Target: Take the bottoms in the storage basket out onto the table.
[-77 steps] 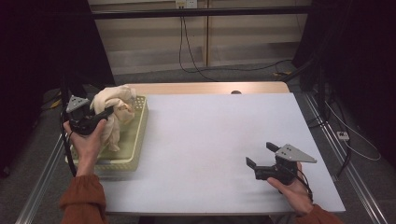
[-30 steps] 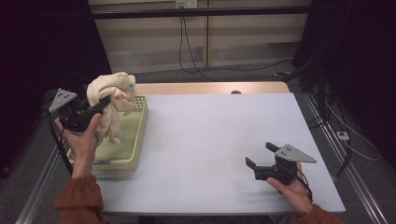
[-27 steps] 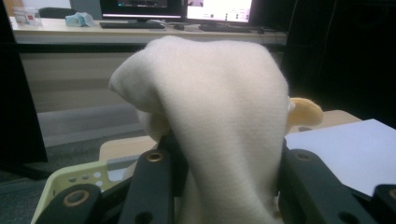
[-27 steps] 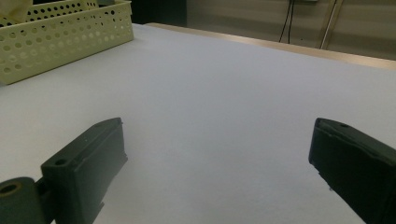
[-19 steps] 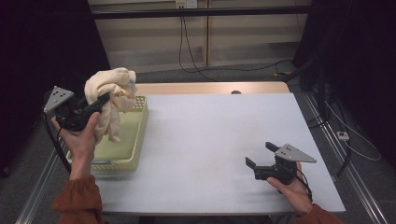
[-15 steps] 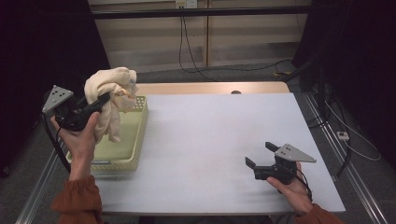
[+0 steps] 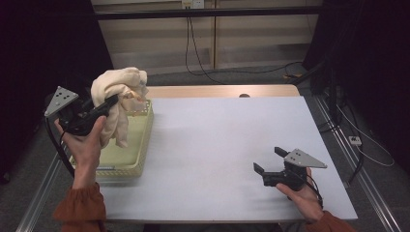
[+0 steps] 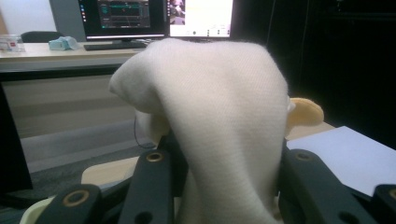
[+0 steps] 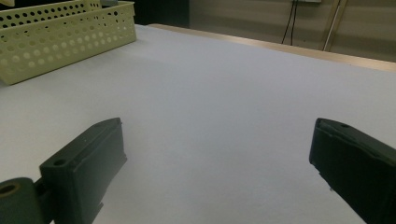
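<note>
The cloth [image 7: 118, 99] is plain cream-white with a fine knit weave. The basket [image 7: 126, 159] at the desk's left edge is pale yellow-green, its walls patterned with rows of round holes. The desk [image 7: 227, 145] is plain white, edged in light wood along its far side. Both grippers are black; the sleeves [image 7: 80, 210] are rust-orange.

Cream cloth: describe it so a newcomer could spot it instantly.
Start at the white table and go to the pale yellow perforated basket at its left edge. Above it the left gripper is shut on the cream cloth, a bunched soft bundle hanging in the air, the one fabric item here.
</note>
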A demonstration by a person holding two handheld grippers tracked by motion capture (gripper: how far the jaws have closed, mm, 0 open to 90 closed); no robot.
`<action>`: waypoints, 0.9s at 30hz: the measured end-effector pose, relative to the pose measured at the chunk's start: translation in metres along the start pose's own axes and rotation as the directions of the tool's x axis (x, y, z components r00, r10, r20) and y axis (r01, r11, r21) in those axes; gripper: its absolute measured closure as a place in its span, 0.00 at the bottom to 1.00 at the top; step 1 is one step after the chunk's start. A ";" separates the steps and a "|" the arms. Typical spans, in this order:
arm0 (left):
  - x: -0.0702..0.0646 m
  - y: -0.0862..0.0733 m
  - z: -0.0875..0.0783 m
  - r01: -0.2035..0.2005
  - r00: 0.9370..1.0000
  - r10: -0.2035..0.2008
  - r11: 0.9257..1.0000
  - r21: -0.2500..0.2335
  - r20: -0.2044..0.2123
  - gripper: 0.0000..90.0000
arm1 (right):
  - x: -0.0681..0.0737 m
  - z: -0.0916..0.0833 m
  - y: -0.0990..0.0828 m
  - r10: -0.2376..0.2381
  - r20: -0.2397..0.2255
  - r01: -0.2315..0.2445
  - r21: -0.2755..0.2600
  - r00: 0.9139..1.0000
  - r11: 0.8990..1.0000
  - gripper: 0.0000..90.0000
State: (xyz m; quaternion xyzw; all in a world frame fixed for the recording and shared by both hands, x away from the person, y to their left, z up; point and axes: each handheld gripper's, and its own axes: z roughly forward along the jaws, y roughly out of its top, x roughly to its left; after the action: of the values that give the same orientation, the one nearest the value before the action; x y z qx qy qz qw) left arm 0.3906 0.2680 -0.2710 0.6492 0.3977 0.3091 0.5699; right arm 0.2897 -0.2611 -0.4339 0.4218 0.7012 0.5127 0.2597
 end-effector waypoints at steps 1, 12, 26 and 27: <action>-0.001 0.000 0.000 -0.004 1.000 0.004 1.000 0.002 0.004 0.74 | 0.000 0.000 0.000 0.000 0.001 0.000 0.000 1.000 1.000 0.04; -0.010 0.004 0.003 -0.017 0.999 0.017 1.000 0.006 0.034 0.74 | -0.001 -0.001 0.000 -0.004 0.001 0.004 0.002 1.000 1.000 0.04; -0.022 0.009 0.002 -0.033 0.998 0.033 0.999 -0.005 0.058 0.74 | 0.000 -0.001 0.000 -0.004 -0.001 0.004 0.003 1.000 1.000 0.04; -0.023 0.009 0.002 -0.035 0.998 0.035 0.999 -0.003 0.058 0.74 | 0.000 -0.001 0.000 -0.004 0.000 0.004 0.002 1.000 1.000 0.04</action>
State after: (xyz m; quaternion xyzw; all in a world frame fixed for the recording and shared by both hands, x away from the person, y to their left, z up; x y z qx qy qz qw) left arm 0.3821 0.2464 -0.2608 0.6643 0.3693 0.3001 0.5764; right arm 0.2890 -0.2619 -0.4341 0.4206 0.7027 0.5115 0.2602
